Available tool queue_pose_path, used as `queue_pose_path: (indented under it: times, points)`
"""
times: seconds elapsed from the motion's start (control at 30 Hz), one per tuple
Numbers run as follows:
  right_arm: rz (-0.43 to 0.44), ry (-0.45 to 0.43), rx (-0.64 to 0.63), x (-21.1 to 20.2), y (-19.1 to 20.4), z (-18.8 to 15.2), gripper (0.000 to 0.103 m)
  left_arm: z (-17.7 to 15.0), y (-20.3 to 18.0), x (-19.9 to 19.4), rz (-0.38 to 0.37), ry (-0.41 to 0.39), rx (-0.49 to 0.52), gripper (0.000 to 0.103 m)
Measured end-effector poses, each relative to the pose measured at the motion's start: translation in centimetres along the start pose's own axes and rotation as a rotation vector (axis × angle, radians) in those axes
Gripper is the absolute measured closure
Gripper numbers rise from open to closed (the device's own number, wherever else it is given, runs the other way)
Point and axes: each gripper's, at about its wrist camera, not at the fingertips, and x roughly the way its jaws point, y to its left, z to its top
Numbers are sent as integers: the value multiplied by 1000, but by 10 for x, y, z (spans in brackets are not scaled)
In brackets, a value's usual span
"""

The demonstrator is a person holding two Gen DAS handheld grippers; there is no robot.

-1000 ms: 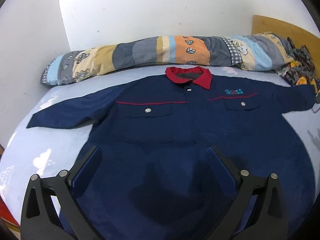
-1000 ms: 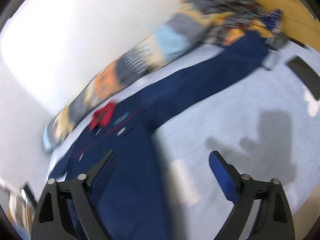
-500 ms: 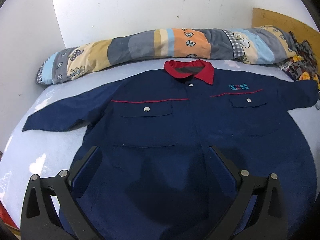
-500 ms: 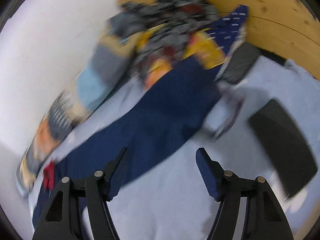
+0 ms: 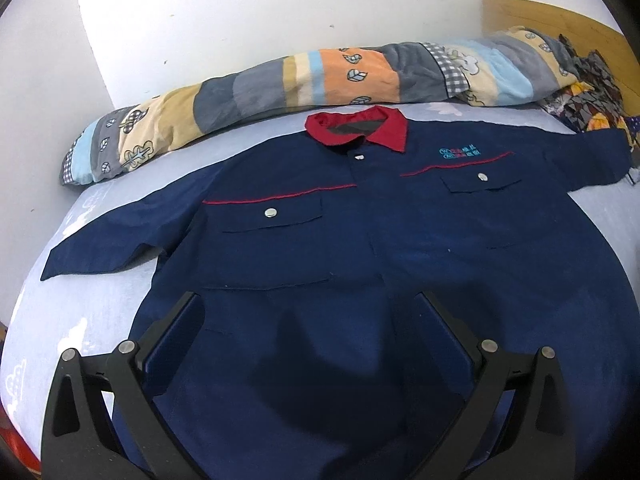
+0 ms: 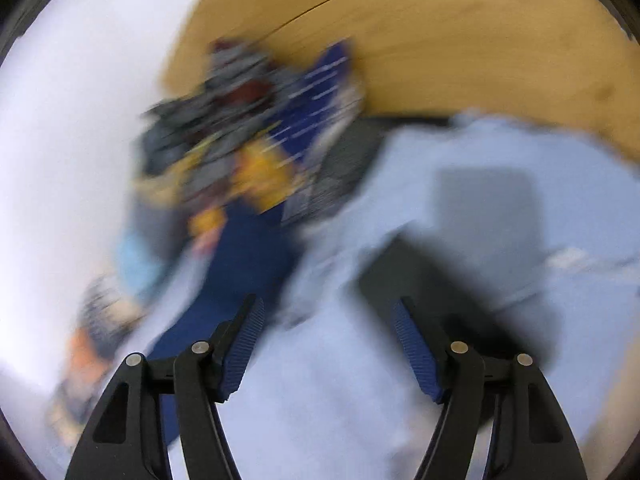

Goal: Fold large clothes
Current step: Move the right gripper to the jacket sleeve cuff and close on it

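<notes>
A navy work shirt [image 5: 360, 248] with a red collar [image 5: 360, 130] lies face up and spread flat on the light blue bed sheet [image 5: 80, 300], its collar at the far side and its hem nearest the camera. Both sleeves are stretched outward; the left sleeve [image 5: 120, 236] reaches toward the left edge of the bed and the right sleeve [image 5: 580, 164] runs to the far right. Two flap pockets with silver snaps sit on the chest, with thin red piping above each.

Beyond the collar, a long patchwork quilt roll [image 5: 280, 84] lies along the white wall, and a pile of patterned clothes [image 5: 580, 96] sits at the far right against the wooden headboard [image 5: 552, 16].

The left gripper [image 5: 308, 340] hovers over the lower part of the shirt, its fingers spread wide and holding nothing.

The right wrist view is heavily blurred. The right gripper [image 6: 326, 344] is also spread apart and empty, above the sheet just right of the navy sleeve end [image 6: 240, 256]. A dark flat rectangular object [image 6: 432, 280] lies on the sheet beyond its right finger; what it is cannot be told.
</notes>
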Motion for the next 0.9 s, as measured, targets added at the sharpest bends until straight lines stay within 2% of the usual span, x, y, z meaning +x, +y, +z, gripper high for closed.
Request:
queue_pose_path:
  times: [0.1, 0.13, 0.27, 0.4, 0.47, 0.53, 0.57, 0.6, 0.63, 0.67, 0.8, 0.9]
  points:
    - [99, 44, 46, 27, 17, -7, 33, -1, -2, 2, 1, 6, 12, 0]
    - [109, 50, 67, 36, 19, -7, 33, -1, -2, 2, 4, 2, 15, 0]
    - [104, 70, 171, 82, 16, 1, 33, -2, -1, 6, 18, 4, 20, 0]
    - [37, 68, 180, 110, 12, 4, 33, -4, -2, 13, 11, 28, 27, 0]
    - [46, 41, 181, 120, 10, 9, 33, -5, -3, 13, 2, 32, 31, 0]
    - [65, 36, 163, 130, 13, 17, 44, -6, -5, 14, -2, 35, 44, 0]
    - [45, 48, 152, 136, 14, 19, 47, -6, -7, 15, -1, 37, 50, 0]
    - [19, 52, 139, 140, 15, 21, 55, -6, -7, 16, -3, 40, 52, 0]
    - [9, 48, 127, 141, 17, 23, 80, -7, -8, 16, -7, 44, 52, 0]
    - [20, 31, 114, 139, 20, 23, 90, -7, -8, 17, -10, 47, 53, 0]
    - [42, -93, 45, 108, 38, 18, 91, -6, -10, 14, -15, 40, 54, 0]
    - [104, -128, 5, 85, 57, 16, 92, -5, -8, 9, -23, 29, 43, 0]
